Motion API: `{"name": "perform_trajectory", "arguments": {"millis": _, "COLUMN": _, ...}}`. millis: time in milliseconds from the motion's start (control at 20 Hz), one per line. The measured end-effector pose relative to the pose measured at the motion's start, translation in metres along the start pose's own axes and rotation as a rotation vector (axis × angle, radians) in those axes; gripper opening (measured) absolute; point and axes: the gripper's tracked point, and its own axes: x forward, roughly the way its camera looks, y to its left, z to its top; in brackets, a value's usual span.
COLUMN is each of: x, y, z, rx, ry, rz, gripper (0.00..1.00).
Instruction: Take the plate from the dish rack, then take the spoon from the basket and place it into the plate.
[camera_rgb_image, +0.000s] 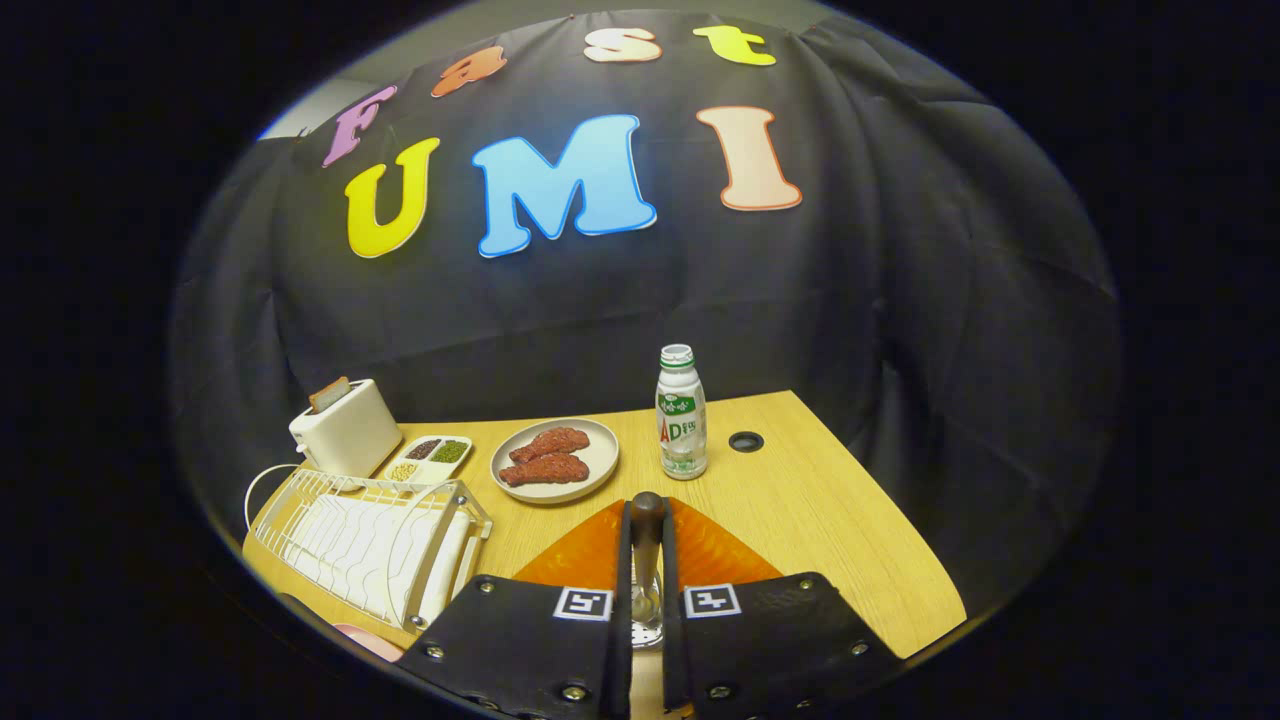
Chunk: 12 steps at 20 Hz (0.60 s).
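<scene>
Fingers of the gripper (647, 560) stand nearly together, clamped on the spoon (647, 540), whose dark handle sticks up between them; its shiny bowl hangs low in the gap, partly hidden. Under the spoon lies the orange plate (590, 555), mostly covered by the gripper. Left of that plate stands the white dish rack (365, 540); beyond it a grey plate of meat (555, 460) and a bottle (681, 412).
</scene>
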Motion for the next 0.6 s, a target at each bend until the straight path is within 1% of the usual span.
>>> {"name": "perform_trajectory", "arguments": {"millis": 200, "x": -0.020, "y": 0.010, "z": 0.034, "rx": -0.003, "ry": -0.062, "rz": 0.034, "gripper": 0.12}}
{"name": "perform_trajectory", "arguments": {"millis": 300, "x": -0.034, "y": 0.021, "z": 0.047, "rx": 0.003, "ry": -0.085, "rz": 0.066, "gripper": 0.12}}
{"name": "perform_trajectory", "arguments": {"millis": 450, "x": -0.059, "y": 0.045, "z": 0.059, "rx": -0.001, "ry": -0.116, "rz": 0.124, "gripper": 0.12}}
{"name": "perform_trajectory", "arguments": {"millis": 600, "x": -0.088, "y": 0.082, "z": 0.059, "rx": -0.006, "ry": -0.124, "rz": 0.211, "gripper": 0.12}}
